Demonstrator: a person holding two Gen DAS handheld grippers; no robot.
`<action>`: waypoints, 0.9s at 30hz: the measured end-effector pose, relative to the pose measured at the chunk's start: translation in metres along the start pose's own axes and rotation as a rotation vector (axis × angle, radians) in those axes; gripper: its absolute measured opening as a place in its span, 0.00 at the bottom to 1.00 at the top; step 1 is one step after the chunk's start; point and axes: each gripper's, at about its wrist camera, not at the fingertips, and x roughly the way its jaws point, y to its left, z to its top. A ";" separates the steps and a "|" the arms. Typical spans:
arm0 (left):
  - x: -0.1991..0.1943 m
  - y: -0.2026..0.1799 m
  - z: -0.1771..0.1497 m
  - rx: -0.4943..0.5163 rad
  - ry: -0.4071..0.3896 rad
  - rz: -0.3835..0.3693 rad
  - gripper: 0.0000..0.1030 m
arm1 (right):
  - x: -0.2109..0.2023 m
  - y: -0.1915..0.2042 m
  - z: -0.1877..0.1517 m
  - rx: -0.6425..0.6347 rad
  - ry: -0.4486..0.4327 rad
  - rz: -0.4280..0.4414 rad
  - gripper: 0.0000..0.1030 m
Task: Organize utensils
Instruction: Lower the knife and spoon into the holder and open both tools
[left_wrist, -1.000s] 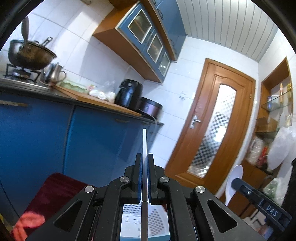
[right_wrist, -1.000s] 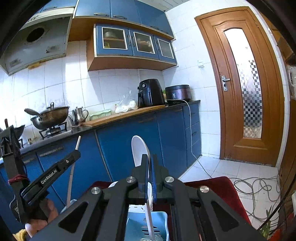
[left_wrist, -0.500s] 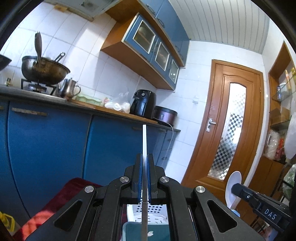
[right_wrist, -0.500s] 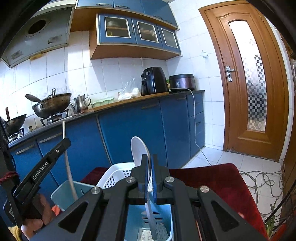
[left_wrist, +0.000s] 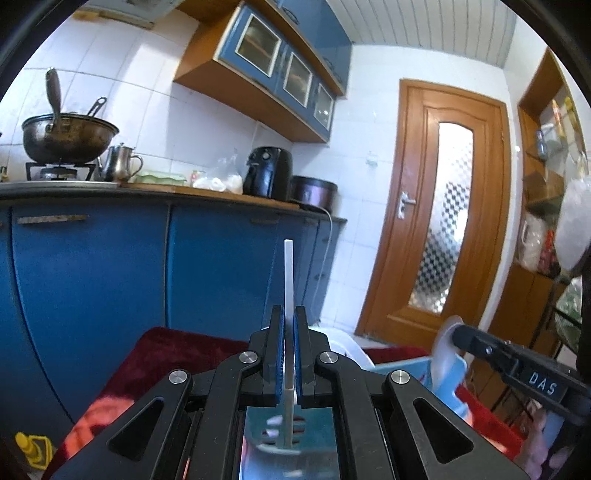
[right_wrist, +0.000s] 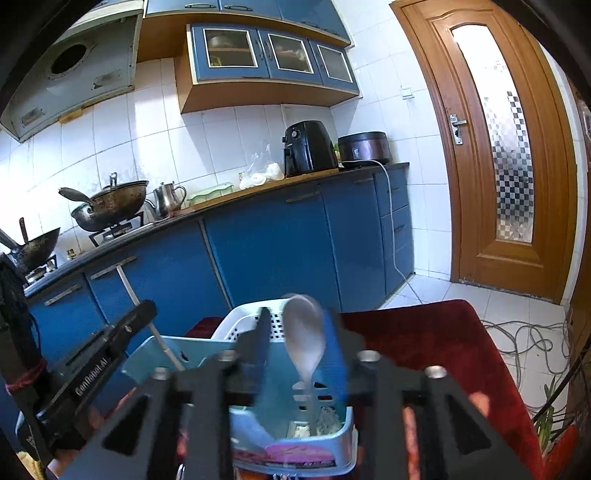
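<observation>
The right gripper (right_wrist: 295, 332) is opening, its jaws off the white plastic spoon (right_wrist: 303, 338), which stands loose over the pale blue plastic utensil caddy (right_wrist: 192, 350); light and slick, best pinched mid-handle. The left gripper (left_wrist: 289, 354) clamps a thin white stick-like utensil (left_wrist: 288, 273) upright above the same caddy

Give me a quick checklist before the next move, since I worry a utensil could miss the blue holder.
1. Right tongs letting go: ok, jaws opening, blurred white spoon loose between them.
2. Spoon over the blue holder: ok, handle points into it.
3. Left tongs grip: ok, shut on the thin white stick.
4. Stick's lower end over the holder: ok, slotted blue floor shows below it.
5. Stick clear of the right tongs: ok, they are apart.
6. Holder steady on the red cloth: cannot tell.
</observation>
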 end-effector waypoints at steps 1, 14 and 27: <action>-0.001 -0.002 -0.001 0.004 0.010 -0.005 0.04 | -0.002 0.001 0.000 0.000 0.000 0.001 0.35; -0.038 -0.009 0.008 0.056 0.078 -0.024 0.41 | -0.040 0.012 -0.004 -0.027 0.067 -0.012 0.36; -0.085 -0.006 0.013 0.030 0.192 -0.051 0.41 | -0.079 0.019 -0.030 -0.032 0.190 -0.027 0.36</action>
